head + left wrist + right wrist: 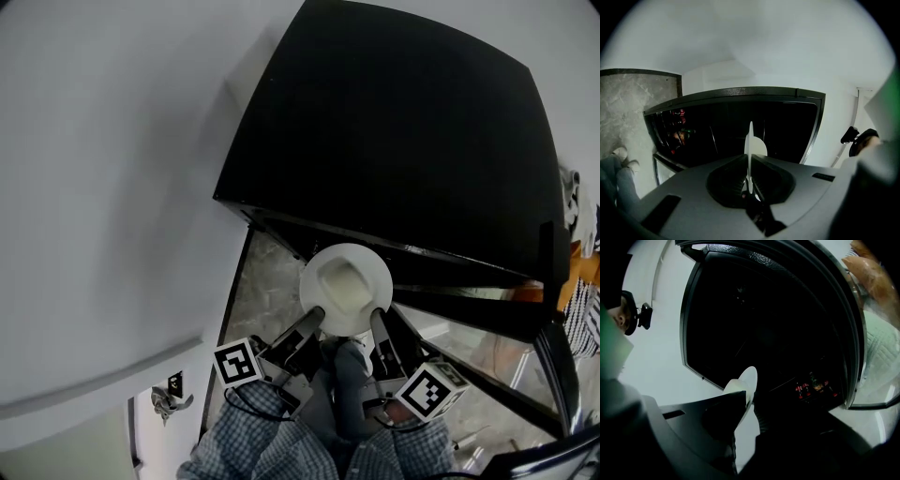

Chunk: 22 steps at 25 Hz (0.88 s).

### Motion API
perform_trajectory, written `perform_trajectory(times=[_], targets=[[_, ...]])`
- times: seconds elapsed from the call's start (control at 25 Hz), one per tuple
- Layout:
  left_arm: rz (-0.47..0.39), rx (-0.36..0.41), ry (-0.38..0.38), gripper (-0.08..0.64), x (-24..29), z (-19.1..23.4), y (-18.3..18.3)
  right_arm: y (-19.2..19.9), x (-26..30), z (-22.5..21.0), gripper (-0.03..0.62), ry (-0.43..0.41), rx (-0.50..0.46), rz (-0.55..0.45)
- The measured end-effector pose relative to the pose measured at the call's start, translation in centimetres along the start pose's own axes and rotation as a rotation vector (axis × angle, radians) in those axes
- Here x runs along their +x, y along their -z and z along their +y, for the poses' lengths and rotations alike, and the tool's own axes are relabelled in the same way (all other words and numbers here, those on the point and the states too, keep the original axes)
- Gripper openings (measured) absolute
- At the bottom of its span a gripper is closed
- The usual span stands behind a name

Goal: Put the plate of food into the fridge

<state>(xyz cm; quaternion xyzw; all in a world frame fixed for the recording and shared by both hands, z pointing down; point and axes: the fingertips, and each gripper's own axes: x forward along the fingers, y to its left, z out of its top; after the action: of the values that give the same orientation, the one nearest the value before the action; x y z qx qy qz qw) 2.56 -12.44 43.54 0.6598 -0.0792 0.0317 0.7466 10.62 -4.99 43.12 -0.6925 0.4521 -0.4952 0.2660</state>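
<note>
Plate of food (346, 286) hangs before the fridge (394, 141), left tongs (317, 318) and right tongs (377, 319) pinching its rim.

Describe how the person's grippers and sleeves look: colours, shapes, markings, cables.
The left gripper and right gripper each have two long dark jaws and carry a white cube with black square markers. A thin black cable curves behind the left one. The sleeves are blue-and-white check.
</note>
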Motion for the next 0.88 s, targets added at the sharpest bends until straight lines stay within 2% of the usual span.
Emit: perform_trajectory(times=[0.28,0.48,0.88], targets=[[-0.003,0.016,-0.007,0.023,-0.3,2.0,0.1,0.5,0.6,-0.7,0.058,-0.057,0.010,-0.037],[-0.020,0.007,0.018,0.023,-0.3,2.2,-0.3,0.4,1.0,-0.7,0.058,-0.001,-0.015,-0.049],[-0.013,0.023,0.043,0.023,0.0,4.1,0.0,1.5,1.3,-2.3,0.058,0.019,-0.076,-0.079]])
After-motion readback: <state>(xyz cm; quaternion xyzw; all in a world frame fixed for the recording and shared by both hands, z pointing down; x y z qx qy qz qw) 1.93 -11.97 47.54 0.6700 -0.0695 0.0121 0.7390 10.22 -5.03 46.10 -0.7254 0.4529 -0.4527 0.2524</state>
